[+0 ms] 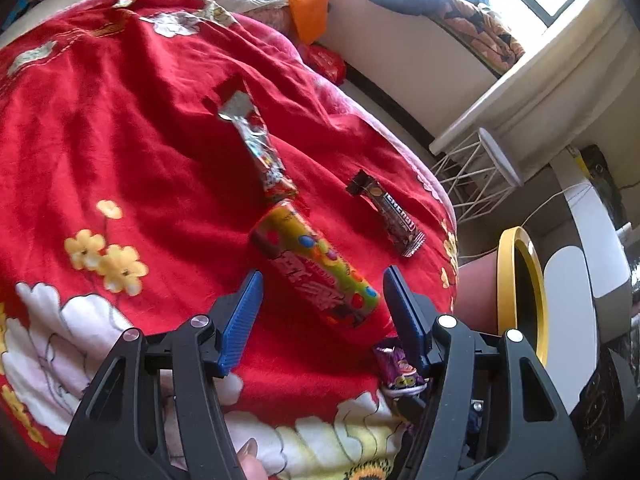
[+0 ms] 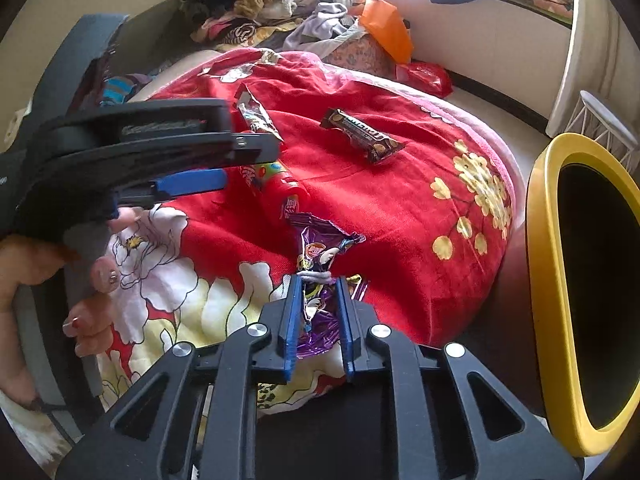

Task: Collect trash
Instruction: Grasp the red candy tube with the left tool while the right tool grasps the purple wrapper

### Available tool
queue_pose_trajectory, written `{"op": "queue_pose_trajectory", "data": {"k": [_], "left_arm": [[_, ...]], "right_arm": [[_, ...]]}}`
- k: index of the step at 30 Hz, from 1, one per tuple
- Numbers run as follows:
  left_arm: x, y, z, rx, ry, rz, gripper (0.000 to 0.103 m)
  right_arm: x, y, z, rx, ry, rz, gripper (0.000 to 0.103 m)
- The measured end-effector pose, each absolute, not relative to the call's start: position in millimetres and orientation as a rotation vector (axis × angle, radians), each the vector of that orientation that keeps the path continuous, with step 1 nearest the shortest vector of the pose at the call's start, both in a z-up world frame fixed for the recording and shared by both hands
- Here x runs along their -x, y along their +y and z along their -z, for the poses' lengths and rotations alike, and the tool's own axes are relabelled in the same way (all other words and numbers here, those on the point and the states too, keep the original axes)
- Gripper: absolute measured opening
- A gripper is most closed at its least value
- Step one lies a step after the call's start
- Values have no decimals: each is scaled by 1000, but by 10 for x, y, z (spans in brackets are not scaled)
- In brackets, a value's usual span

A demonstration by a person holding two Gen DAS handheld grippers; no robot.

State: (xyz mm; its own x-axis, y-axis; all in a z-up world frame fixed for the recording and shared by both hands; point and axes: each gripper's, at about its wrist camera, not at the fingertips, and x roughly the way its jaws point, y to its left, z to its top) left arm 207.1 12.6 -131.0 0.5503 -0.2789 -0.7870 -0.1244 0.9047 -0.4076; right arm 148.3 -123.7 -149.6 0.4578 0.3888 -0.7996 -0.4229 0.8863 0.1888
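A red flowered blanket (image 1: 120, 128) covers the bed. On it lie a yellow candy tube wrapper (image 1: 316, 276), a torn silver wrapper (image 1: 256, 140) and a brown bar wrapper (image 1: 386, 214). My left gripper (image 1: 323, 274) is open and straddles the tube; red cloth shows between each blue pad and the tube. In the right wrist view my right gripper (image 2: 318, 280) is shut on a crumpled purple wrapper (image 2: 320, 248) near the blanket's front edge. The same view shows the left gripper (image 2: 192, 184) from the side, over the tube (image 2: 266, 174). A yellow-rimmed bin (image 2: 548, 280) stands at the right.
The bin (image 1: 516, 280) sits beside the bed's edge. A person's hand (image 2: 92, 280) holds the left gripper's handle. Past the bed are an orange bag (image 2: 386, 28), a red bag (image 2: 426, 74), piled clothes (image 2: 248, 12) and a white wire stool (image 1: 484, 176).
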Motion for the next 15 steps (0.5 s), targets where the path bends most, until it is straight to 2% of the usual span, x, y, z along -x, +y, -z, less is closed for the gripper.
{"op": "queue_pose_trajectory", "data": {"k": [9, 15], "left_arm": [[-2181, 111, 1503, 508, 1046, 82, 54], [-2185, 170, 1555, 558, 1046, 81, 45]], "right_arm": [[-1488, -1293, 1503, 19, 968, -501, 13], [-1474, -1332, 1482, -4, 961, -502, 13]]}}
